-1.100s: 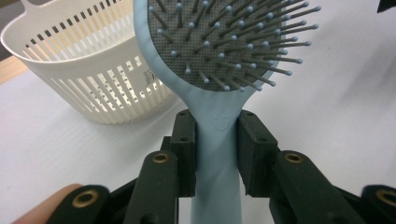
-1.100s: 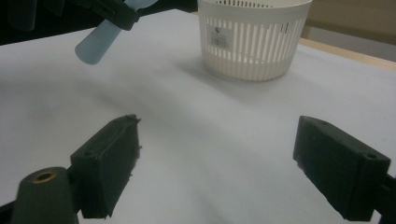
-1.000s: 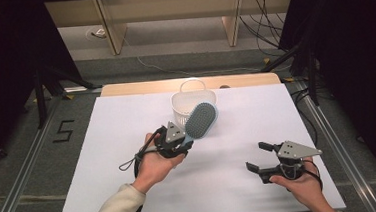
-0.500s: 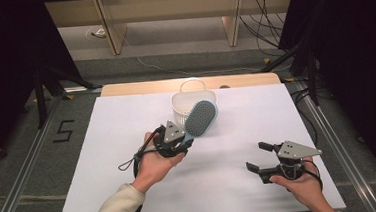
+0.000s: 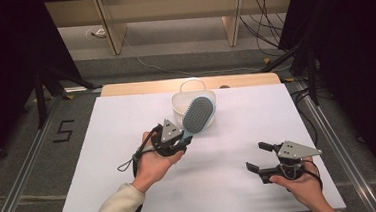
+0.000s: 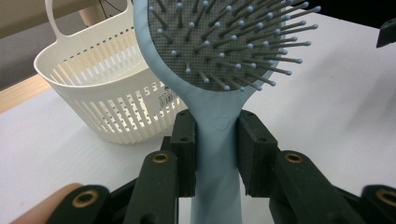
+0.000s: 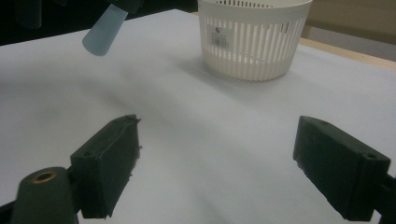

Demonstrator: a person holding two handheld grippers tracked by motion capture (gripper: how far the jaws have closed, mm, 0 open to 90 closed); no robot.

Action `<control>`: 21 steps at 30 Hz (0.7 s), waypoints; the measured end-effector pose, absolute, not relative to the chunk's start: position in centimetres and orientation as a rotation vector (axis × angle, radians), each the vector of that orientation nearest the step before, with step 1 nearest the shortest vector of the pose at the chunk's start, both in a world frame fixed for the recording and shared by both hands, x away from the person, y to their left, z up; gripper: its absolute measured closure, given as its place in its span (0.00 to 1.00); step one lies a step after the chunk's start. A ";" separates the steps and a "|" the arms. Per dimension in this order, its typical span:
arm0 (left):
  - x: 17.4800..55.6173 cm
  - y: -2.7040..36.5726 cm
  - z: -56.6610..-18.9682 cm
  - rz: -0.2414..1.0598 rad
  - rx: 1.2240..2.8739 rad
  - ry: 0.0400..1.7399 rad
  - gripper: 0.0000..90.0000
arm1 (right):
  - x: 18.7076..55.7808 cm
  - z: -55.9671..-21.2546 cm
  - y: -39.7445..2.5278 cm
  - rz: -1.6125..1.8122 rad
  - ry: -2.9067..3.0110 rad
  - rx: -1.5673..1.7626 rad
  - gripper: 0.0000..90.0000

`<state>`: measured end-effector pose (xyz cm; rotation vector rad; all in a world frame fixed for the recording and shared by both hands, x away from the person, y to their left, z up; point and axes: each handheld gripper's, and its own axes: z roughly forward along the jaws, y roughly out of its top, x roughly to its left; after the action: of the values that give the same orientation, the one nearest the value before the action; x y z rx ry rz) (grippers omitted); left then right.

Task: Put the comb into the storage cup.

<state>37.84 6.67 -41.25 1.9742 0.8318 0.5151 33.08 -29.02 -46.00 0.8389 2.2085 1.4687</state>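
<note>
Leftmost, the left gripper [image 5: 178, 139] is held up above the white tabletop [image 5: 108, 141] in the person's left hand [image 5: 152, 163], a cable loop trailing from it toward the left. Its jaws are clamped against both sides of the pale blue handle of a hairbrush [image 5: 198, 114], as the left gripper view shows close up [image 6: 215, 140]. The brush rises upward and to the right from the jaws, its grey bristled pad [image 6: 224, 42] facing the camera. The brush head hangs just in front of a white slotted basket [image 5: 185, 102], which stands on the tabletop near the far edge with its handle loop at the back; in the high view the head overlaps the basket's front wall. Farther right, well apart from the basket, the right gripper [image 5: 260, 157] is held low over the tabletop in the right hand [image 5: 302, 185], its jaws spread wide with nothing between them, pointing left.
</note>
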 end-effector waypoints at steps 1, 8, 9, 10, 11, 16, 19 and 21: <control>37.9 6.7 -41.2 0.513 1.974 0.831 0.78 | 33.1 -46.0 -29.0 1.468 2.209 0.839 0.17; 37.9 6.8 -41.1 0.521 1.947 0.830 0.78 | 33.1 -46.0 -29.0 1.469 2.208 0.838 0.17; 37.9 6.8 -41.1 0.522 1.943 0.831 0.78 | 33.1 -46.0 -29.0 1.469 2.208 0.839 0.17; 37.9 6.8 -41.1 0.523 1.943 0.831 0.78 | 33.1 -46.0 -29.0 1.469 2.208 0.839 0.17; 37.9 6.8 -41.1 0.523 1.941 0.832 0.78 | 33.1 -46.0 -29.0 1.468 2.208 0.839 0.17; 37.9 6.9 -41.1 0.527 1.929 0.836 0.78 | 33.1 -46.0 -29.0 1.468 2.208 0.839 0.17; 37.9 6.9 -41.1 0.530 1.926 0.838 0.78 | 33.1 -46.0 -29.0 1.468 2.208 0.839 0.17; 37.9 6.9 -41.1 0.531 1.919 0.841 0.78 | 33.1 -46.0 -29.0 1.468 2.208 0.839 0.17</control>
<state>37.92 6.94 -41.06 1.9190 0.8408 0.5313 33.09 -29.02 -46.01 0.8385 2.2080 1.4678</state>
